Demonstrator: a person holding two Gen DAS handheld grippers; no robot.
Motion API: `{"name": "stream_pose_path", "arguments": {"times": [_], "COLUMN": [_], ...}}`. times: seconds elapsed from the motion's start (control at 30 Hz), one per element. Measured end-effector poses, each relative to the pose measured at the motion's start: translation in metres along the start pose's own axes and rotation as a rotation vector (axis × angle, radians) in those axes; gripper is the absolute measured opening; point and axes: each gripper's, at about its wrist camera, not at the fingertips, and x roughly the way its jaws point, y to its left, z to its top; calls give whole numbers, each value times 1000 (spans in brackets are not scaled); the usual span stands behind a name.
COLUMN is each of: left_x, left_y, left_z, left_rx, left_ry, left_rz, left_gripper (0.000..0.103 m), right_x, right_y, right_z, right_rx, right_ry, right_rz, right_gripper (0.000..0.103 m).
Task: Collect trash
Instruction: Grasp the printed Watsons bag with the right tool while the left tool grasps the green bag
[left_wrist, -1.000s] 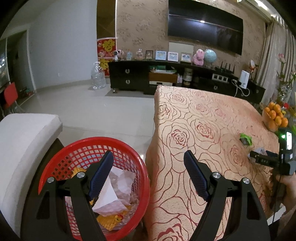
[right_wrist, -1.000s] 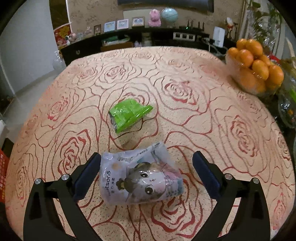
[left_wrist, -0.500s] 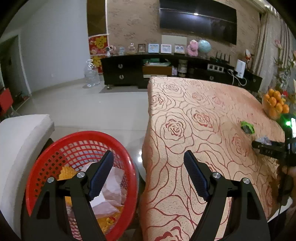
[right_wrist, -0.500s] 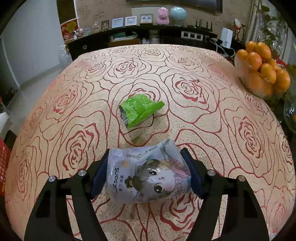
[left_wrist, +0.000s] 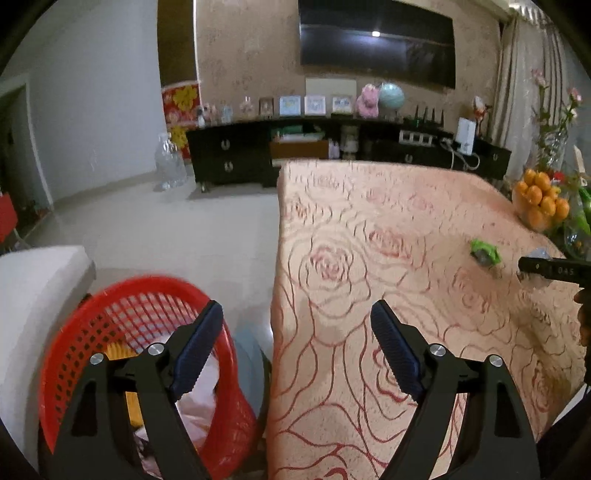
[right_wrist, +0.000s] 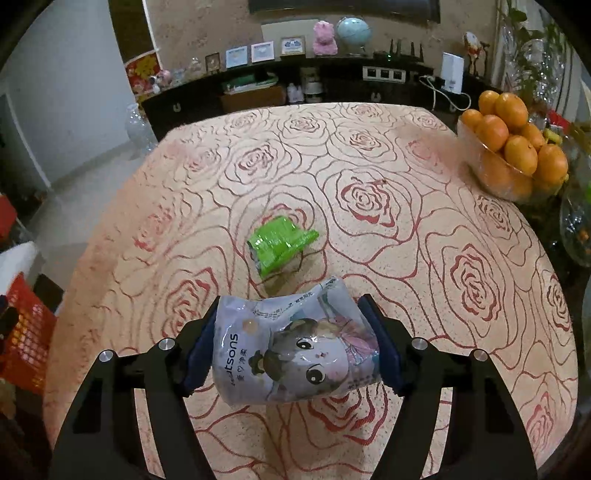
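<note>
My right gripper (right_wrist: 291, 347) is shut on a pale blue cartoon-printed packet (right_wrist: 295, 350) and holds it just above the rose-patterned tablecloth (right_wrist: 406, 221). A crumpled green wrapper (right_wrist: 279, 243) lies on the cloth just beyond it, also seen in the left wrist view (left_wrist: 484, 252). My left gripper (left_wrist: 297, 347) is open and empty, over the table's left edge, beside a red mesh basket (left_wrist: 110, 314) on the floor holding paper and wrappers. The right gripper's finger (left_wrist: 550, 269) shows at the far right of the left wrist view.
A glass bowl of oranges (right_wrist: 513, 155) stands at the table's right edge, with glass vases behind it. A white cushioned seat (left_wrist: 33, 295) is left of the basket. A dark TV cabinet (left_wrist: 332, 155) lines the far wall, with a clear water jug (left_wrist: 170, 162) on the floor.
My right gripper closed on the blue packet and lifted it slightly, squeezing it. My left gripper moved up and to the right, away from above the basket toward the table edge.
</note>
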Motion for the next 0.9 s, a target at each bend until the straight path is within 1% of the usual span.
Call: {"name": "stream_pose_path", "arguments": {"times": [0.07, 0.17, 0.27, 0.4, 0.5, 0.6, 0.73, 0.8, 0.9], "left_x": [-3, -3, 2, 21, 46, 76, 111, 125, 145], "left_y": [-1, -6, -21, -62, -99, -142, -190, -208, -234], "left_z": [3, 9, 17, 36, 47, 54, 61, 65, 70], "left_rx": [2, -8, 17, 105, 145, 212, 312, 343, 361], "left_ry": [-14, -1, 16, 39, 76, 126, 173, 188, 235], "left_rz": [-6, -35, -70, -150, -225, -284, -336, -352, -403], "left_gripper": [79, 79, 79, 79, 79, 79, 79, 79, 79], "right_x": [-6, -13, -15, -16, -15, -13, -12, -11, -10], "right_y": [-2, -14, -27, -41, -53, -63, -77, -82, -88], "right_z": [2, 3, 4, 4, 3, 0, -2, -3, -4], "right_rx": [1, 70, 123, 173, 197, 221, 247, 253, 264], "right_ry": [-11, -29, -24, -29, -28, -18, -7, -5, 0], "right_rz": [7, 57, 68, 70, 52, 43, 43, 44, 49], "right_gripper": [69, 69, 69, 69, 69, 69, 69, 69, 69]}}
